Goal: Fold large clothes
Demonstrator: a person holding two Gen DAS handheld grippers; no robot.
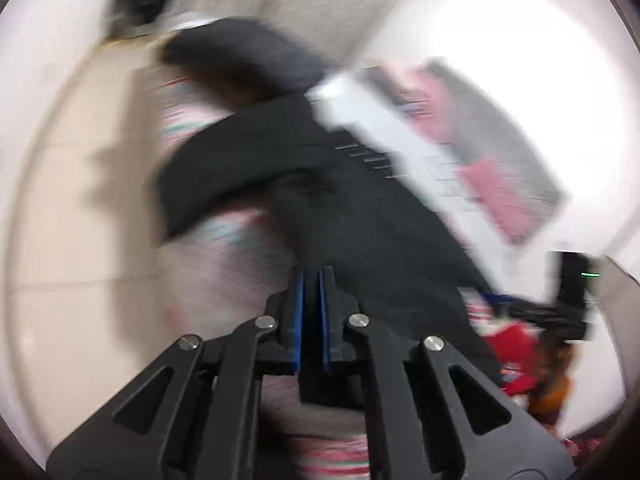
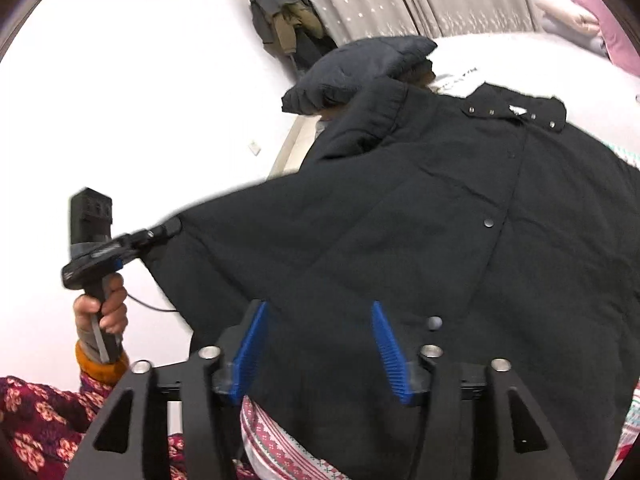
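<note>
Jacket point(image 2: 400, 208) spreads far of the gaping, empty right gripper point(image 2: 316, 344); its left corner is pinched, pulled leftward, in the clamped left gripper point(image 2: 162, 234).

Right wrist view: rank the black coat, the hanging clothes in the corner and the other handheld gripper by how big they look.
1. black coat
2. and 3. hanging clothes and left gripper: they look alike, and the clothes hang farther off, so unranked.

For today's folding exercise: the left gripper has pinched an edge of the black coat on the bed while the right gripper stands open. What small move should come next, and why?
Probably carry the pinched edge across over the coat's middle. The left gripper is shut on a pulled-out corner, stretched taut, while the right gripper hangs open above the hem, holding nothing, so the fold rests on the left.
</note>
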